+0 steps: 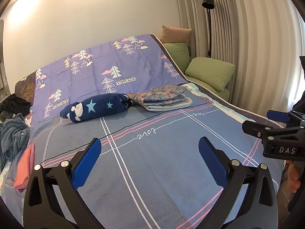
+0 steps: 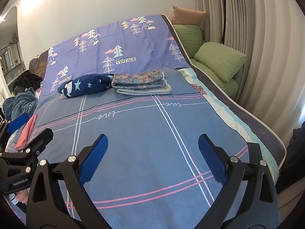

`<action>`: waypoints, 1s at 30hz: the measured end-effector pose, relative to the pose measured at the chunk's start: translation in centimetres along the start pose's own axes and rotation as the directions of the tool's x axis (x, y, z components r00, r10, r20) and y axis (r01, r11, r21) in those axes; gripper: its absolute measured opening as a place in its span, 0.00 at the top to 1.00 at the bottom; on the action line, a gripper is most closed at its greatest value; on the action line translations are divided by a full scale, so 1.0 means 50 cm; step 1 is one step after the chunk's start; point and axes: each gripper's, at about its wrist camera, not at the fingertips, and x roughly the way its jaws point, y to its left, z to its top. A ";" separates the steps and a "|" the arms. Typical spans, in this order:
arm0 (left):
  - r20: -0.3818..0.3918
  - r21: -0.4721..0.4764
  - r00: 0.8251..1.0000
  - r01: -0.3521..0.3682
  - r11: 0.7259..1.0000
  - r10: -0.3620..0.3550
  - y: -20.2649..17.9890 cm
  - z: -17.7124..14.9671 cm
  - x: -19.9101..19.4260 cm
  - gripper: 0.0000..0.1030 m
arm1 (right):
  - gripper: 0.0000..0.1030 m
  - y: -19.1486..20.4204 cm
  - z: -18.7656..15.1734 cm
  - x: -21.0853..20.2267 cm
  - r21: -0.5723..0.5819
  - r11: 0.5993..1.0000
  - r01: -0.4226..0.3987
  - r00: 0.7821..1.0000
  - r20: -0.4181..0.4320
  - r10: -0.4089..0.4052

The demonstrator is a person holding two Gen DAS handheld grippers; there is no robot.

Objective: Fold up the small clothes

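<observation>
While both claws hang spread and empty over the bed:
Done: floral stack (image 2: pixel 138 80), star bundle (image 2: pixel 85 85) folded.
Left: pink garment (image 1: pixel 24 168), blue heap (image 1: pixel 13 133) unfolded.
Left gripper (image 1: pixel 149 159): spread.
Right gripper (image 2: pixel 153 157): spread.

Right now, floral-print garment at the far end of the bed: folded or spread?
Folded. The floral-print garment shows stacked layered edges, resting on a folded pale grey cloth.

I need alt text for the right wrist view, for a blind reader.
The open right claw hovers over a blue plaid bedsheet, holding nothing. Farther away lie a navy star-print bundle and a stack of folded clothes.
</observation>
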 end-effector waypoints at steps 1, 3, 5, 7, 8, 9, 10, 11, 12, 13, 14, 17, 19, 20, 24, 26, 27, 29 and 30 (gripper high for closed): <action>-0.001 0.000 1.000 0.002 1.000 -0.002 -0.001 0.000 0.001 0.01 | 0.06 -0.001 -0.001 0.000 0.001 1.000 0.003 1.000 0.000 -0.003; -0.003 0.002 1.000 0.004 1.000 -0.004 -0.004 -0.002 0.001 0.01 | 0.06 -0.002 -0.002 0.001 0.002 1.000 0.004 1.000 -0.001 -0.004; -0.003 0.006 1.000 0.006 1.000 -0.006 -0.006 -0.001 0.001 0.01 | 0.05 -0.001 -0.002 0.002 0.002 1.000 0.004 1.000 -0.004 -0.004; -0.005 0.010 1.000 0.007 1.000 -0.007 -0.009 -0.003 0.002 0.01 | 0.05 -0.001 -0.002 0.004 -0.001 1.000 0.006 1.000 -0.006 -0.006; -0.005 0.011 1.000 0.008 1.000 -0.008 -0.010 -0.003 0.002 0.01 | 0.05 -0.001 -0.001 0.004 -0.002 1.000 0.006 1.000 -0.006 -0.006; -0.005 0.012 1.000 0.009 1.000 -0.009 -0.010 -0.004 0.003 0.01 | 0.05 0.000 -0.002 0.005 -0.003 1.000 0.006 1.000 -0.007 -0.006; -0.006 0.012 1.000 0.009 1.000 -0.009 -0.010 -0.004 0.003 0.01 | 0.05 0.000 -0.002 0.005 -0.004 1.000 0.005 1.000 -0.009 -0.005; -0.006 0.012 1.000 0.008 1.000 -0.008 -0.010 -0.004 0.004 0.01 | 0.05 0.000 -0.003 0.005 -0.005 1.000 0.005 1.000 -0.010 -0.005; -0.007 0.011 1.000 0.008 1.000 -0.008 -0.011 -0.004 0.004 0.01 | 0.05 0.000 -0.003 0.005 -0.007 1.000 0.006 1.000 -0.011 -0.007; -0.008 0.011 1.000 0.008 1.000 -0.008 -0.011 -0.004 0.005 0.01 | 0.05 0.000 -0.004 0.006 -0.007 1.000 0.007 1.000 -0.011 -0.007; -0.010 0.011 1.000 0.007 1.000 -0.007 -0.011 -0.004 0.006 0.01 | 0.05 0.000 -0.004 0.007 -0.007 1.000 0.006 1.000 -0.012 -0.006; -0.013 0.014 1.000 0.003 1.000 -0.003 -0.012 -0.005 0.008 0.01 | 0.05 -0.001 -0.004 0.011 -0.005 1.000 0.009 1.000 -0.018 -0.009; -0.013 0.014 1.000 0.007 1.000 -0.007 -0.012 -0.006 0.008 0.01 | 0.05 -0.001 -0.005 0.013 -0.004 1.000 0.012 1.000 -0.020 -0.012; -0.013 0.015 1.000 0.008 1.000 -0.008 -0.012 -0.006 0.009 0.01 | 0.05 -0.002 -0.005 0.013 -0.004 1.000 0.013 1.000 -0.020 -0.013; -0.015 0.015 1.000 0.007 1.000 -0.007 -0.013 -0.007 0.010 0.01 | 0.05 0.000 -0.006 0.015 -0.006 1.000 0.015 1.000 -0.024 -0.015; -0.016 0.014 1.000 0.008 1.000 -0.008 -0.012 -0.009 0.010 0.01 | 0.05 0.001 -0.007 0.016 -0.008 1.000 0.016 1.000 -0.025 -0.017; -0.016 0.013 1.000 0.008 1.000 -0.008 -0.011 -0.010 0.010 0.01 | 0.05 0.002 -0.006 0.018 -0.009 1.000 0.017 0.999 -0.027 -0.017; -0.017 0.014 1.000 0.008 1.000 -0.008 -0.010 -0.010 0.010 0.01 | 0.05 0.002 -0.007 0.020 -0.011 1.000 0.018 0.999 -0.030 -0.018; -0.018 0.015 1.000 0.008 1.000 -0.008 -0.010 -0.011 0.010 0.01 | 0.05 0.003 -0.008 0.020 -0.012 1.000 0.018 0.999 -0.031 -0.019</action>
